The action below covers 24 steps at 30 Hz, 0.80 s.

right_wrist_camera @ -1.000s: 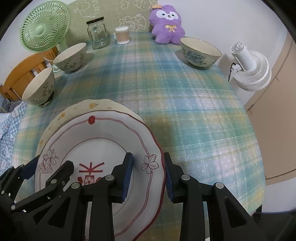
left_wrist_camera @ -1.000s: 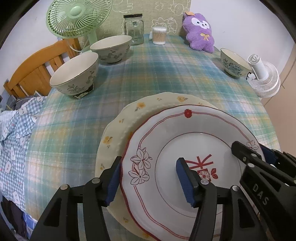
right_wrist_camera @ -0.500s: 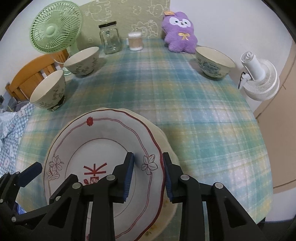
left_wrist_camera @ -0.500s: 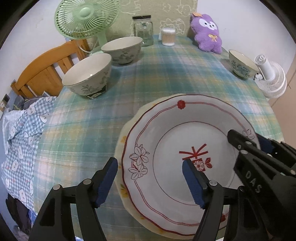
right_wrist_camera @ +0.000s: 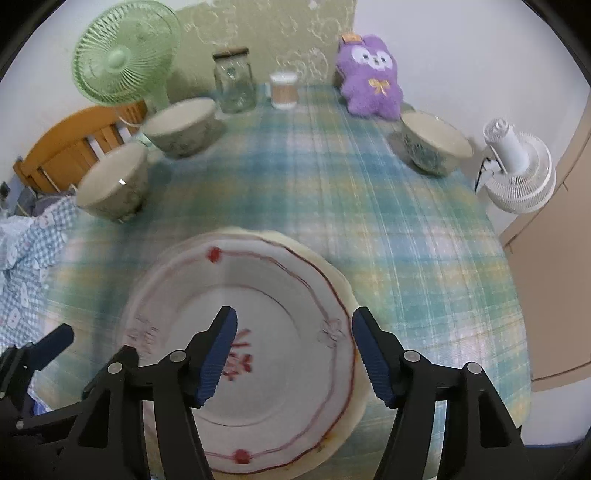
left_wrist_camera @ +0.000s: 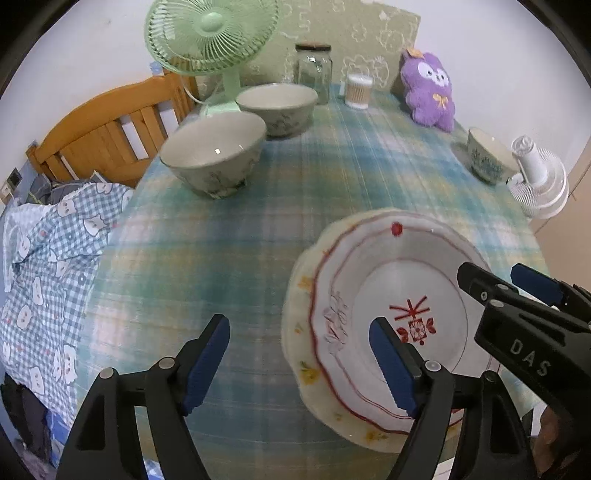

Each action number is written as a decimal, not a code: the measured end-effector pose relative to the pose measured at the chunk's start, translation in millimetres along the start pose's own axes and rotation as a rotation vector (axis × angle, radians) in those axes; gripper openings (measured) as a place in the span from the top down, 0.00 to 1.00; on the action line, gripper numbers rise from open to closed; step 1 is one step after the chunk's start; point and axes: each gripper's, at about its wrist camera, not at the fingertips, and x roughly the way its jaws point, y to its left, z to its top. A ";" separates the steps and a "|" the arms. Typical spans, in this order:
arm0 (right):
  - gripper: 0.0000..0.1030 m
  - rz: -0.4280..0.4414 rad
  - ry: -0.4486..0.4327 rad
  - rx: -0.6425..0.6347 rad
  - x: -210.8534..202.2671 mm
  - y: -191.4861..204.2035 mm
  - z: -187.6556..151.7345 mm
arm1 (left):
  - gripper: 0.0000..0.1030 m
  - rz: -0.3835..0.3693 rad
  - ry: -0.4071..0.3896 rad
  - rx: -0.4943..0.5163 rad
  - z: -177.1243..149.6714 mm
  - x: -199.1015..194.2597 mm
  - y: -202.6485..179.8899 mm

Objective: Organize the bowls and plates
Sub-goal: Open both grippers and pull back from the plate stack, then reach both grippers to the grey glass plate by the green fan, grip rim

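Two plates are sitting stacked at the near edge of your table (right_wrist_camera: 424, 258): the red plate (left_wrist_camera: 388, 280) is lying on top of the cream plate (left_wrist_camera: 295, 354), whose yellow-flowered rim is showing round it at the left and front; you are holding neither of them.

Your left gripper (left_wrist_camera: 299, 365) is standing released, its jaws having just been opening; its right pad is hanging over the red plate's left side and its left pad over bare cloth, with the stack's left rim below the gap and no pad pressing on it.

Your right gripper (right_wrist_camera: 295, 350) is likewise released, its jaws having just been opening wide; the red plate's right rim is lying below the gap, and the pads are not touching it.

Three bowls are waiting further back: the near bowl (left_wrist_camera: 214, 155) and the far bowl (left_wrist_camera: 277, 109) are sitting close together at the left, by the green fan (left_wrist_camera: 212, 33); the blue bowl (right_wrist_camera: 434, 142) is sitting well apart at the right, near the white fan (right_wrist_camera: 517, 170).

Along the back edge the jar (right_wrist_camera: 234, 85), the swab pot (right_wrist_camera: 283, 90) and the purple toy (right_wrist_camera: 369, 83) are standing in a row; both views are blurring somewhat.
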 end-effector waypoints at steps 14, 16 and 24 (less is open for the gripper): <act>0.33 0.095 -0.096 -0.008 -33.6 70.7 70.8 | 0.18 0.019 -0.178 -0.025 68.3 -36.9 56.7; 0.33 0.099 -0.105 -0.011 -29.5 77.4 81.7 | 0.18 0.026 -0.190 -0.031 78.3 -34.8 62.9; 0.33 0.124 -0.120 -0.040 8.4 103.2 126.3 | 0.20 0.093 -0.201 -0.074 114.7 -8.4 83.5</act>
